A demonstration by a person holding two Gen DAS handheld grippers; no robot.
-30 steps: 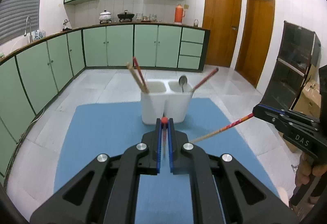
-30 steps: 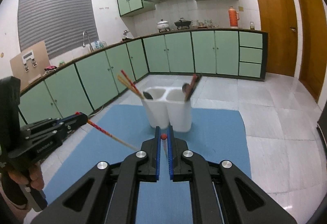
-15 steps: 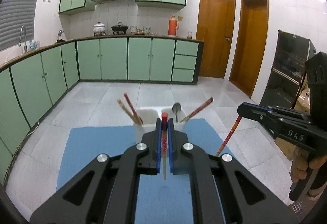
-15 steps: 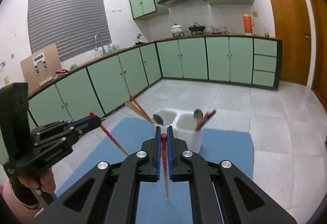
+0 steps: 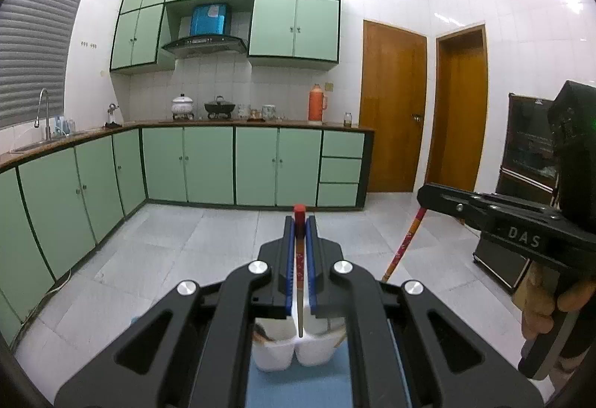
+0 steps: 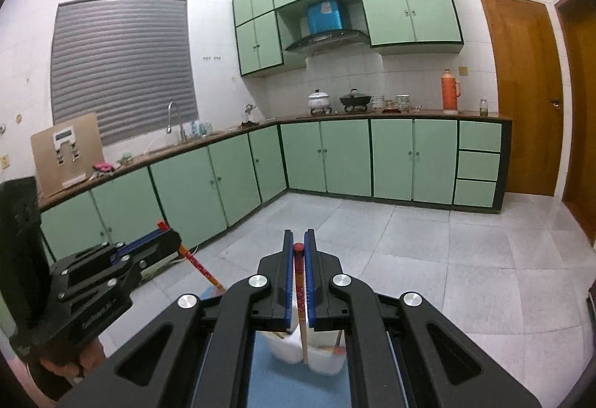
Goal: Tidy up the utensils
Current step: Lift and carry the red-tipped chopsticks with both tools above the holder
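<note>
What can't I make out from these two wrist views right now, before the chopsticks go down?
- White holder: left wrist view, rim and contents mostly hidden behind the left claw.
- Same holder: right wrist view, openings blocked by the right claw.
- Blue mat: only a sliver shows between the claw arms.
- Right chopstick: lower end hidden behind the left claw.

Two chopsticks [image 5: 299,251] — one two-compartment holder [image 5: 294,352].

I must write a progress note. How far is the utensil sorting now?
Done: the white holder already has some utensils inside. In hand: the left gripper and right gripper are each shut on one chopstick, above the holder. Left: lowering both chopsticks into it.
</note>
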